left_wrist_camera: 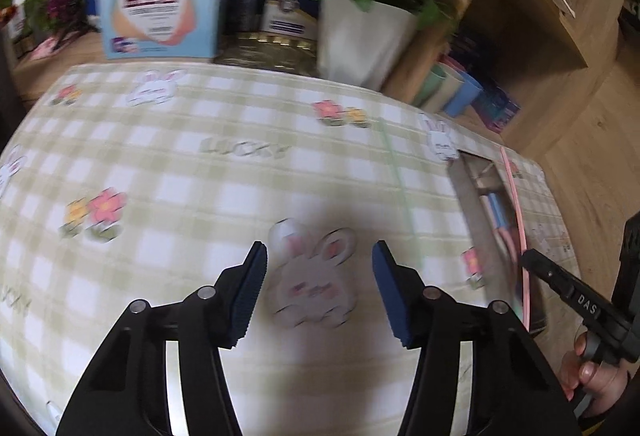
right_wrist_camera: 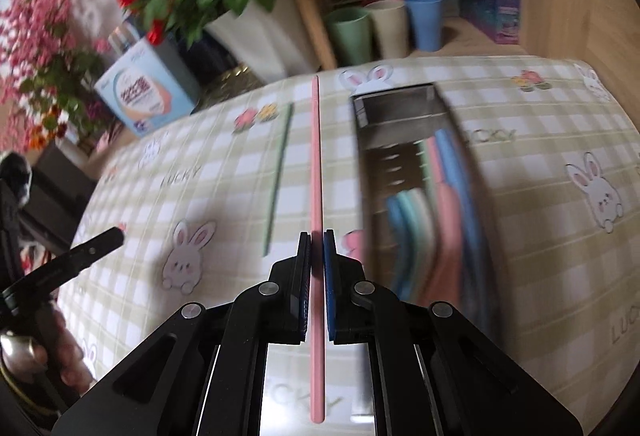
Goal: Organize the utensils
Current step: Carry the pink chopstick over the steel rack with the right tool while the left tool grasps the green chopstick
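**R claw grips pink stick; L claw empty**

Tabletop (left_wrist_camera: 200, 172) w/ checked bunny cloth fills both views. R view alone shows inside the metal tray (right_wrist_camera: 400, 108): blue, green, pink utensils lying lengthwise. L view sees only its edge at far right. Flowerpot (left_wrist_camera: 360, 36), box (left_wrist_camera: 160, 0) and cups (right_wrist_camera: 388, 28) stand behind the tabletop.

R claw (right_wrist_camera: 317, 236) clamped tight on pink stick (right_wrist_camera: 316, 156), lifted, just left of tray. Green stick (right_wrist_camera: 278, 172) lies on cloth, left of pink. L claw (left_wrist_camera: 320, 256) half open, nothing between pads, over a bunny print.
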### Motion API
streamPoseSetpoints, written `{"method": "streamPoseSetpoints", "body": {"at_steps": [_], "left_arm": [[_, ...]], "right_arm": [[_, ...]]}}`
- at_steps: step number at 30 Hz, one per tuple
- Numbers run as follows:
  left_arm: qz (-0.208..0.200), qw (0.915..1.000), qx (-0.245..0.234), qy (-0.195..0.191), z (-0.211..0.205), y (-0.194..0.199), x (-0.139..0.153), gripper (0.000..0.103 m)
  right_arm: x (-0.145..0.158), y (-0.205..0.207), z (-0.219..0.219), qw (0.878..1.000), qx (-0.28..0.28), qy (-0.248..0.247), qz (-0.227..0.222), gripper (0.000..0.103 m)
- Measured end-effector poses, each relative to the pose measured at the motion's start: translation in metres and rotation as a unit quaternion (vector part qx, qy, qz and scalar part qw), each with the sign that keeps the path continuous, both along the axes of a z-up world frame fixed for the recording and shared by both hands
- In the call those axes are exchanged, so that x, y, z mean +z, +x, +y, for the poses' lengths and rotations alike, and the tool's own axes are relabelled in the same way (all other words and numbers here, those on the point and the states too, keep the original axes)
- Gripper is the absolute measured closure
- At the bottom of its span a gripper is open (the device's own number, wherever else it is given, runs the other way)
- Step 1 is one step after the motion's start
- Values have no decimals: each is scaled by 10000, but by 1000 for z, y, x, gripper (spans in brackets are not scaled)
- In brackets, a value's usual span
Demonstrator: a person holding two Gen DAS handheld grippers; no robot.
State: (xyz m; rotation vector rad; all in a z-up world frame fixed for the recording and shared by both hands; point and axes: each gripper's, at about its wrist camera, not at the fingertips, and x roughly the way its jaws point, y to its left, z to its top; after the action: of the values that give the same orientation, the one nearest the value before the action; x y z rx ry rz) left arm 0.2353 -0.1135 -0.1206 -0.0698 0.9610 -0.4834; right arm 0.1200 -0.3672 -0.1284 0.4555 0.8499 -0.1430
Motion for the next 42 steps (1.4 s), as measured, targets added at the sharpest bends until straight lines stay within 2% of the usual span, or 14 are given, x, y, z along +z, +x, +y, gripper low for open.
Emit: {"method": "streamPoseSetpoints", "body": {"at_steps": [3,8,13,15,28,34,38,42], "left_arm": [[20,9997,-249,30,-39,13,-1,56],[120,9982,-564,151,-103,39,-11,57],[302,9971,-640,283,-139,69,-30,62],[363,9968,-606,362,-145,78,-36,65],[473,9934,-710,764,-166,108,-61,65],[369,9917,-731,993,-172,107,-67,78],[386,9918,-708,994,-168,105,-69,96],[424,9922,-737,907,-160,95,-69,97]], "right_arm": [[4,-4,-24,9998,-174,14,-105,97],[8,-9,-63,9987,-440,66,-232,97],[4,-14,-88,9976,-608,173,-282,97],[2,-16,-94,9971,-653,246,-300,97],[-3,-20,-107,9953,-800,406,-352,97],[-4,-23,-107,9950,-830,443,-332,97],[-3,-23,-105,9951,-820,454,-320,97],[-3,-24,-101,9953,-785,470,-325,97]]}}
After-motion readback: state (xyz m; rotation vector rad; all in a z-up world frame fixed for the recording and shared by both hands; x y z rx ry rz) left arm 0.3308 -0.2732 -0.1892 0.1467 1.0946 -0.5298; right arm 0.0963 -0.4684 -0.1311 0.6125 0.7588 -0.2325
